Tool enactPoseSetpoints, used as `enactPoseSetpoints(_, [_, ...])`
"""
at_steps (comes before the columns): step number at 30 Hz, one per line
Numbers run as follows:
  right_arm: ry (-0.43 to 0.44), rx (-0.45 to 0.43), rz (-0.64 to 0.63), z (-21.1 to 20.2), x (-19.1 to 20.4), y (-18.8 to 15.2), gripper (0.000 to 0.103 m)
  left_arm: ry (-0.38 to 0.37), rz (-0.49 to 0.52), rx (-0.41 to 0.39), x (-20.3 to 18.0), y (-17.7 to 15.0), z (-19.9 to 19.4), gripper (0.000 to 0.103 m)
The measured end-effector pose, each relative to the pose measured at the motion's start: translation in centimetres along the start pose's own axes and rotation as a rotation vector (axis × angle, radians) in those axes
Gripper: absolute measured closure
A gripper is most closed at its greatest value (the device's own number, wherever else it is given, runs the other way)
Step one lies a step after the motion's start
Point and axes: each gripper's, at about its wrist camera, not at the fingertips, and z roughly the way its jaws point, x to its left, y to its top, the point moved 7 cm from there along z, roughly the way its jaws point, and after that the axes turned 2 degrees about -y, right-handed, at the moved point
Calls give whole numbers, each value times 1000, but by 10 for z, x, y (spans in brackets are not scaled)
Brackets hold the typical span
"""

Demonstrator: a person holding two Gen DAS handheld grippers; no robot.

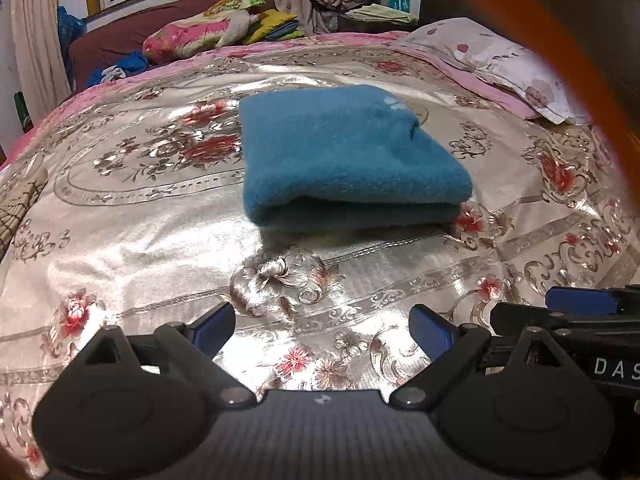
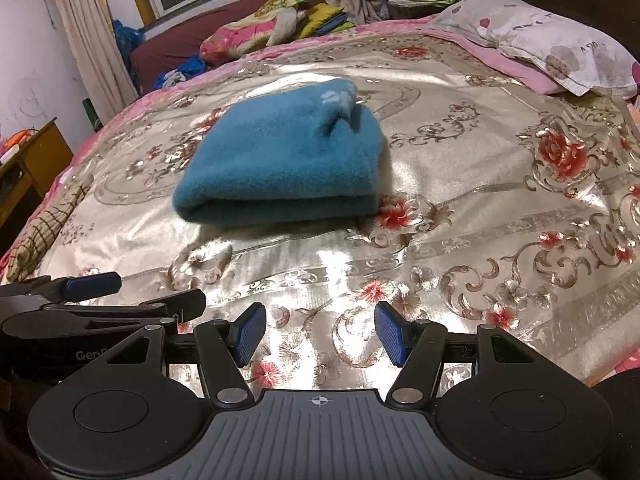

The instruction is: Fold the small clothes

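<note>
A teal fleece garment (image 1: 344, 156) lies folded in a thick rectangle on the shiny floral bedspread (image 1: 140, 248), its folded edge facing me. It also shows in the right wrist view (image 2: 280, 168). My left gripper (image 1: 322, 330) is open and empty, hovering over the bedspread well short of the garment. My right gripper (image 2: 320, 334) is open and empty too, also short of the garment. Each gripper shows at the edge of the other's view: the right one (image 1: 580, 308), the left one (image 2: 92, 284).
A white spotted pillow (image 1: 496, 60) lies at the far right of the bed. Piled bedding and clothes (image 1: 208, 32) sit on a maroon sofa beyond the bed. A checked cloth (image 2: 44, 228) lies at the bed's left edge. A wooden cabinet (image 2: 28, 160) stands to the left.
</note>
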Motion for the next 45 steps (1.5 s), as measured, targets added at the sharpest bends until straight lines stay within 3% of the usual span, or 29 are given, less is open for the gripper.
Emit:
enactPoseSetpoints(19, [-19,42,27,15,-10,-18,42,51,26,40,-5,-17,10,5])
enactPoseSetpoints(45, [-38,36,4,21,-8,-24,42,66,8,70,-4,-25,16,5])
